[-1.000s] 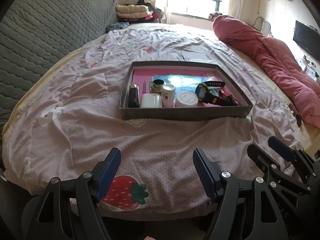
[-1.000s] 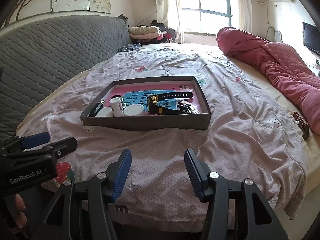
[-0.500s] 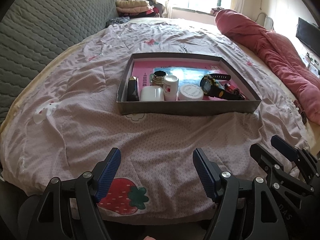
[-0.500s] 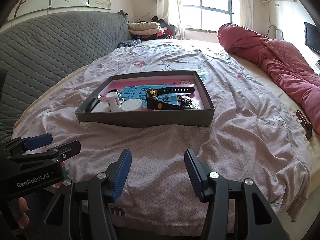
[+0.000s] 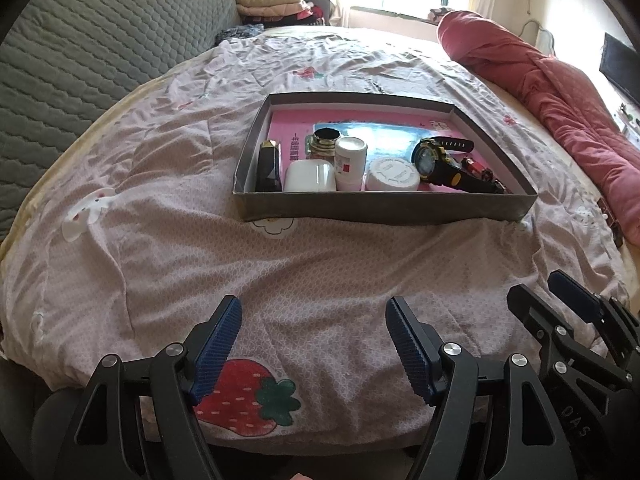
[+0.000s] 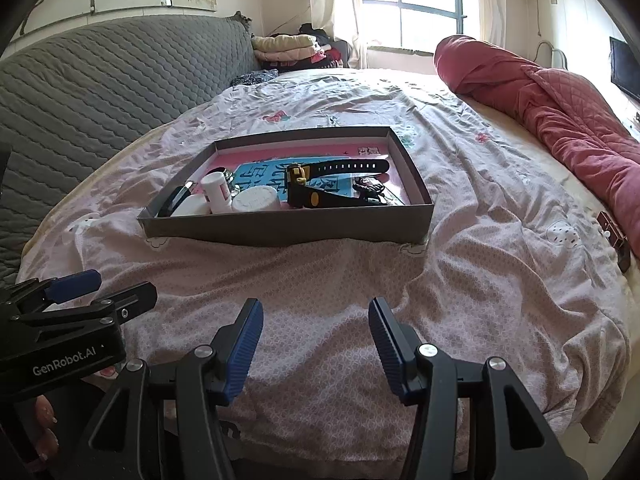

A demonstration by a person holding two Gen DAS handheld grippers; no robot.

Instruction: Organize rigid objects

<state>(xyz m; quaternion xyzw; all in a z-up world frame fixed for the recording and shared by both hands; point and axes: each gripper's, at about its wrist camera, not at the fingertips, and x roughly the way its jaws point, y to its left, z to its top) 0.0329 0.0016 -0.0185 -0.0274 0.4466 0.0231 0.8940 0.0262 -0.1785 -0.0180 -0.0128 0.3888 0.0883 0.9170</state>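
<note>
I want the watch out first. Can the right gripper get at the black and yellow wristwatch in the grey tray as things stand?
Probably yes. The black and yellow wristwatch lies uncovered in the shallow grey tray; the open right gripper has only bare bedsheet ahead, though a small red item crowds the watch.

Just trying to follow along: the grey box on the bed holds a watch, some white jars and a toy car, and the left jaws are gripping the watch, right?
Not quite. The left gripper grips nothing; its jaws stand open over the bedsheet, as the left wrist view shows. The watch lies in the grey box with the rest.
</note>
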